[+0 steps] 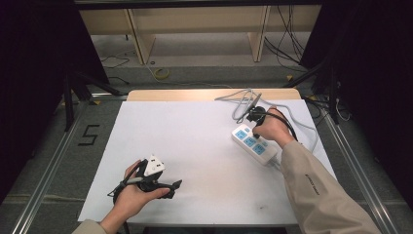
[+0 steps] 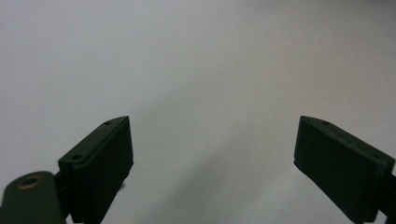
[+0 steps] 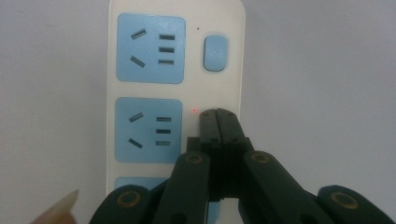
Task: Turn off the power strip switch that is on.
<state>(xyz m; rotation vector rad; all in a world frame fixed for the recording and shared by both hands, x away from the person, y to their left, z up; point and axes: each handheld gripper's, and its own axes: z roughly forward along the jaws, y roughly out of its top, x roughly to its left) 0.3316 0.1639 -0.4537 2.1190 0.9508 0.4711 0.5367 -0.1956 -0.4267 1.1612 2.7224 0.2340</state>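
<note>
Closed right gripper, power strip, cable

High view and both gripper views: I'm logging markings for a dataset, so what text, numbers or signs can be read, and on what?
"5": black tape figure on the floor left of the table.
Sleeve: small dark print, too small to read.
Power strip: no lettering visible.

A large black numeral "5" was marked on the grey floor, just left of the white-covered tabletop. Small dark print ran along the beige jacket sleeve, too small to read.
</note>
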